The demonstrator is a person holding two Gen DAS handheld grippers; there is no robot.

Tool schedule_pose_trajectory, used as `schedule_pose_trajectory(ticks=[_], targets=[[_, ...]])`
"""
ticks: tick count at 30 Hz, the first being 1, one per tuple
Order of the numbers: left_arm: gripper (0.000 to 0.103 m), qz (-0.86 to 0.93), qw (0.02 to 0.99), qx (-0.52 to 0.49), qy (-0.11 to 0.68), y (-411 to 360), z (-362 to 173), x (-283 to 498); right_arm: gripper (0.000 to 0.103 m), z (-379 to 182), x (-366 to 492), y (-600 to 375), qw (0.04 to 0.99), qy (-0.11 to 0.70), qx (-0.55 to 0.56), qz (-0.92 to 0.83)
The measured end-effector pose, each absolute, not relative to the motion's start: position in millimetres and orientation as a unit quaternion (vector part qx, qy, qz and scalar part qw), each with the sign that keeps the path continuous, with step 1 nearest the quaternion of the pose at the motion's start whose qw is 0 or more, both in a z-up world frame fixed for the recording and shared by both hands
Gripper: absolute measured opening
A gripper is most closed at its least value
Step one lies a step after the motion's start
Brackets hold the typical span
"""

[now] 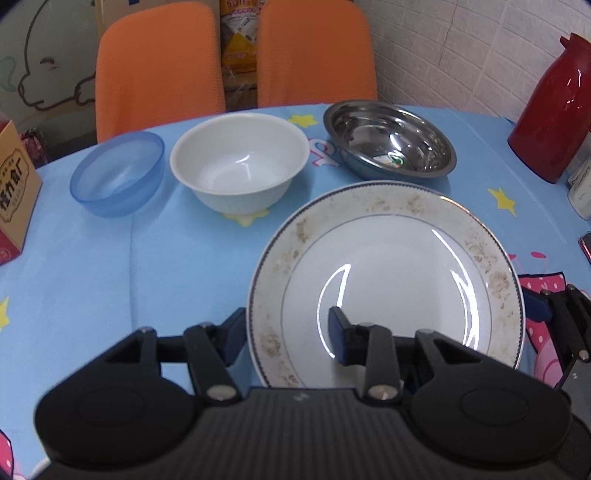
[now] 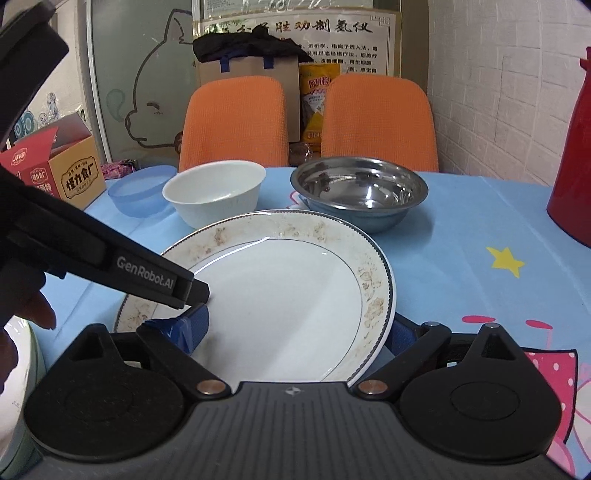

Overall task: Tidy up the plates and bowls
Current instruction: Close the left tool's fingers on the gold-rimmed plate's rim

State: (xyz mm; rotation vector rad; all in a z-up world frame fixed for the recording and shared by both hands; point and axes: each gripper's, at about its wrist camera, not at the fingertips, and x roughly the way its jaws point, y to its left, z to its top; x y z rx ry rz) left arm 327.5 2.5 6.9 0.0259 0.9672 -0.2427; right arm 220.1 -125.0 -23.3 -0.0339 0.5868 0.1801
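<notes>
Barely begun: left hand-held gripper (image 1: 288, 334) clamps the floral-rimmed plate (image 1: 388, 273), right hand-held gripper (image 2: 299, 328) wide astride its rim; blue bowl (image 1: 118, 173), white bowl (image 1: 240, 158), steel bowl (image 1: 389, 138) sit unstacked at 12 o'clock.

Across my table's blue star-printed cloth (image 1: 166, 266) stood two orange chairs (image 2: 236, 125), side by side. Behind them I saw a frosted panel with a cartoon animal outline (image 2: 147, 92), a brown bag (image 2: 247, 74) below a poster of Chinese characters (image 2: 295, 33), and to the right a white brick-patterned wall (image 2: 498, 81).
</notes>
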Motion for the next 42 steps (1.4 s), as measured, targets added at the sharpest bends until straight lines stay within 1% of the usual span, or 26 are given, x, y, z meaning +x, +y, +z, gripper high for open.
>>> schedule_pose_trajectory(ticks=[5, 6, 7, 8, 10, 12, 13, 15, 16, 17, 18, 23, 25, 26, 31, 38, 42], targets=[[0.034, -0.099, 0.888, 0.021, 0.449, 15.7, 14.4, 306.2, 0.086, -21.3, 210.0, -114.5, 0.952, 0.287, -0.008, 0.103], [0.032, -0.106, 0.888, 0.016, 0.447, 18.4, 15.8, 303.2, 0.086, -22.3, 209.1, -111.6, 0.951, 0.289, -0.008, 0.106], [0.026, -0.132, 0.884, 0.003, 0.450, 19.8, 17.1, 301.1, 0.086, -23.4, 209.7, -109.6, 0.951, 0.289, -0.009, 0.111], [0.024, -0.137, 0.883, 0.002, 0.449, 17.8, 19.1, 298.4, 0.084, -24.6, 211.3, -108.5, 0.949, 0.293, -0.008, 0.117], [0.025, -0.141, 0.889, 0.027, 0.434, 9.0, 22.8, 294.4, 0.084, -28.1, 214.6, -106.7, 0.942, 0.309, 0.004, 0.128], [0.025, -0.146, 0.891, 0.023, 0.429, 9.4, 25.0, 293.6, 0.083, -32.2, 220.5, -110.6, 0.937, 0.321, 0.016, 0.138], [0.029, -0.141, 0.893, 0.024, 0.427, 11.5, 25.7, 294.1, 0.083, -35.9, 225.1, -112.3, 0.933, 0.337, 0.018, 0.130], [0.032, -0.119, 0.903, 0.029, 0.412, 20.4, 28.4, 294.6, 0.083, -40.9, 226.7, -117.1, 0.932, 0.339, 0.021, 0.130], [0.046, -0.111, 0.905, 0.034, 0.409, 26.6, 28.8, 295.5, 0.083, -40.9, 226.4, -120.8, 0.933, 0.335, 0.026, 0.130], [0.053, -0.099, 0.907, 0.034, 0.407, 33.9, 28.3, 297.3, 0.083, -40.4, 226.0, -123.5, 0.934, 0.331, 0.030, 0.129], [0.056, -0.095, 0.909, 0.031, 0.404, 40.3, 27.5, 298.7, 0.084, -40.5, 227.1, -125.7, 0.935, 0.329, 0.032, 0.129], [0.056, -0.100, 0.894, 0.032, 0.435, 51.5, 9.9, 313.9, 0.085, -42.6, 232.9, -124.7, 0.935, 0.330, 0.020, 0.127], [0.045, -0.105, 0.887, 0.034, 0.447, 50.0, 0.6, 316.2, 0.085, -42.7, 233.3, -122.8, 0.935, 0.331, 0.012, 0.127], [0.043, -0.110, 0.884, 0.033, 0.453, 49.6, -3.1, 315.7, 0.085, -42.9, 233.1, -122.1, 0.935, 0.332, 0.010, 0.128], [0.041, -0.131, 0.880, 0.007, 0.456, 55.1, -9.0, 312.5, 0.087, -44.3, 232.2, -119.5, 0.933, 0.337, -0.011, 0.125], [0.041, -0.132, 0.878, -0.003, 0.459, 57.1, -9.2, 311.9, 0.089, -46.6, 225.5, -116.4, 0.940, 0.327, -0.001, 0.097], [0.035, -0.152, 0.873, -0.007, 0.463, 52.7, -8.7, 309.6, 0.089, -46.8, 223.7, -100.2, 0.934, 0.327, -0.018, 0.141]])
